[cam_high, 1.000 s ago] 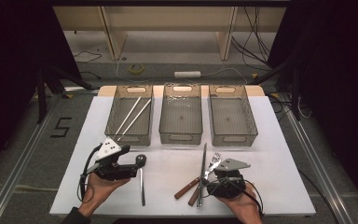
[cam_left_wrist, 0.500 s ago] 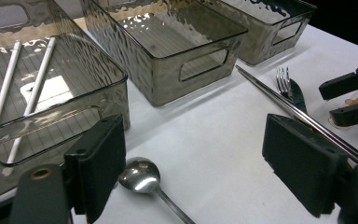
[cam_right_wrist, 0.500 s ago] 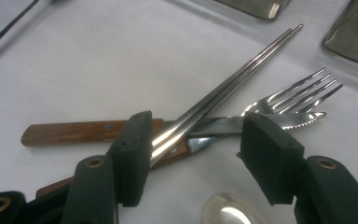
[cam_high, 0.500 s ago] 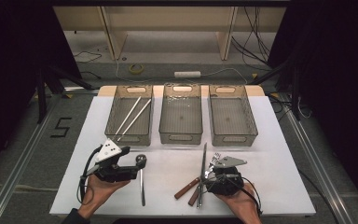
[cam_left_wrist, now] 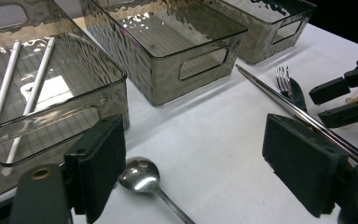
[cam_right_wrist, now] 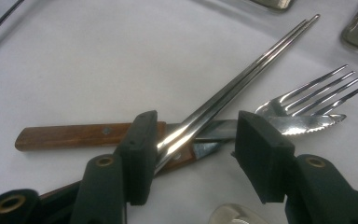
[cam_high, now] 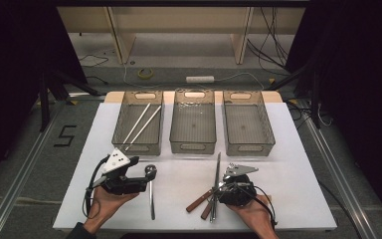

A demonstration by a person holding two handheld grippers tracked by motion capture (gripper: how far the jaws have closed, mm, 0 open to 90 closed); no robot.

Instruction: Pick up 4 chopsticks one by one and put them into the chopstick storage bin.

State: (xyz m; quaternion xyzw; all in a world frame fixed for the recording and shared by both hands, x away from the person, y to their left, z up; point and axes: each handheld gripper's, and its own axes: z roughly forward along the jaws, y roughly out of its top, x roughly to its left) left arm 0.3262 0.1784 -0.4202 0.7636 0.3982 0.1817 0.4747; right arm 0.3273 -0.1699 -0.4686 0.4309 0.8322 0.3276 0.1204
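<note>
A pile of cutlery lies at the front right of the white table (cam_high: 288, 164): a pair of metal chopsticks (cam_right_wrist: 242, 79), a wooden-handled knife (cam_right_wrist: 74, 135) and a fork (cam_right_wrist: 317, 93). My right gripper (cam_right_wrist: 198, 126) is low over the pile. Its jaws have just been closing, with the chopsticks between them against the left pad and a gap at the right pad. In the high view the right gripper (cam_high: 221, 188) covers the fork. My left gripper (cam_left_wrist: 193, 135) stands open, with the bowl of a spoon (cam_left_wrist: 137, 175) on the table beside its left jaw.
Three smoky plastic trays stand in a row at the back. The left tray (cam_high: 129, 147) holds two white chopsticks (cam_high: 142, 122). The middle tray (cam_high: 193, 147) and the right tray (cam_high: 248, 149) hold nothing. The table's front edge is close behind both hands.
The right gripper has edged left and lower over the cutlery pile, covering the fork in the high view. The left gripper and the spoon have not moved.
</note>
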